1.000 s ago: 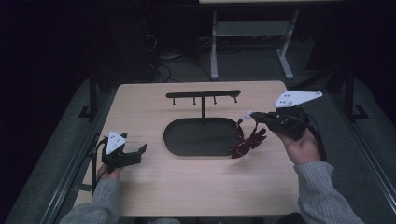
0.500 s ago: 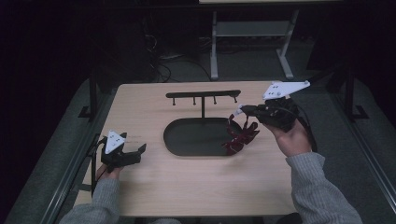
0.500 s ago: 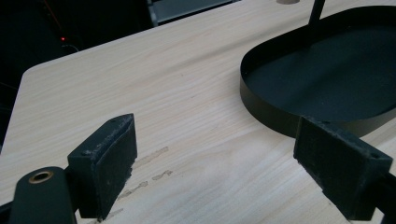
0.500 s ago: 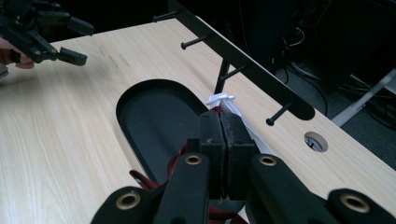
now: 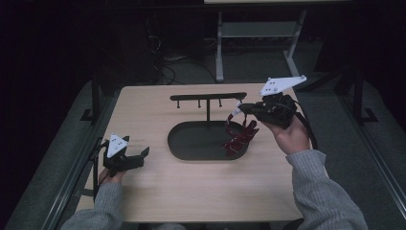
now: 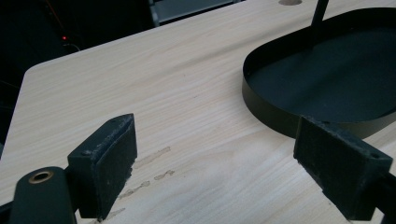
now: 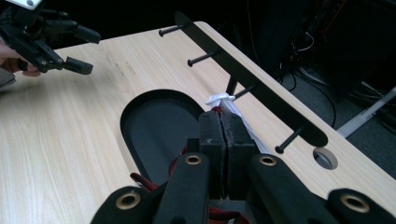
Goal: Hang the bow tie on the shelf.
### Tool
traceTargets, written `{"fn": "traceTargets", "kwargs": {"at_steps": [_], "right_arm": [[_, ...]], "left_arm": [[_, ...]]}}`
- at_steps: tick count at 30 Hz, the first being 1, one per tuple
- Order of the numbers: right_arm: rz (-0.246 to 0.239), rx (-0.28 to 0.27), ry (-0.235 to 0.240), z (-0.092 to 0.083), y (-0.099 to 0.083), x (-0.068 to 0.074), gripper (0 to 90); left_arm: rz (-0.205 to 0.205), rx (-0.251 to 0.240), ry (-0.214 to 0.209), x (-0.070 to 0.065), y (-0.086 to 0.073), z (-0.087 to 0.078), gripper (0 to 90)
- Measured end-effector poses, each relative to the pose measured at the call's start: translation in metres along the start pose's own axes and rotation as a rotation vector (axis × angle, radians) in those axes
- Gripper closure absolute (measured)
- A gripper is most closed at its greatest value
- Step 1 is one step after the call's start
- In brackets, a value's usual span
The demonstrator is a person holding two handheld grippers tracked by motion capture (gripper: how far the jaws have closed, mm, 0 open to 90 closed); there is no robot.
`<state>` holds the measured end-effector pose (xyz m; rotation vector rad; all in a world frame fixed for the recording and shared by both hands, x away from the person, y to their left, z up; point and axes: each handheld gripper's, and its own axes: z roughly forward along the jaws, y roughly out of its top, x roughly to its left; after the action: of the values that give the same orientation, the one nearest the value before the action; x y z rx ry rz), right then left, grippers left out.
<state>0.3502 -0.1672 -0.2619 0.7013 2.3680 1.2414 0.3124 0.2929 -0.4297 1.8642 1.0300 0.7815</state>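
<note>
The right gripper (image 5: 242,109), jaws clamped on a white loop (image 7: 220,99), lifted a red strap bundle (image 5: 241,136) beside the rack (image 5: 208,97), apparently to hook it on a peg. Well left of the rack, the left gripper (image 5: 139,155) rested wide open and empty on the table (image 5: 191,191).

A dark red strappy item (image 5: 239,136) with a white loop (image 7: 221,98) hangs over the black oval tray (image 5: 184,149). Its lower end touches the tray's right side, below the peg rack (image 5: 208,97).

A pale wood-grain table (image 5: 191,191) with rounded corners stands on a grey floor (image 5: 378,143) — a round hole (image 7: 325,157) pierces its far right edge. Beyond it, in the dark, a grey metal desk frame (image 5: 258,36) and tangled black cables (image 5: 165,72).
</note>
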Motion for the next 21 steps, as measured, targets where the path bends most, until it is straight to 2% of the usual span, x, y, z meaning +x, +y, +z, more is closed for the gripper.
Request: {"fn": "traceTargets", "kwargs": {"at_steps": [7, 21], "right_arm": [[-0.024, -0.011, 0.003, 0.001, 0.010, 0.003, 88.0], [-0.046, -0.001, 0.027, 0.016, 0.031, 0.007, 88.1]], "left_arm": [[-0.001, -0.002, -0.003, 0.000, 0.000, 0.000, 13.0], [-0.002, 0.000, -0.003, 0.002, -0.001, -0.001, 13.0]]}}
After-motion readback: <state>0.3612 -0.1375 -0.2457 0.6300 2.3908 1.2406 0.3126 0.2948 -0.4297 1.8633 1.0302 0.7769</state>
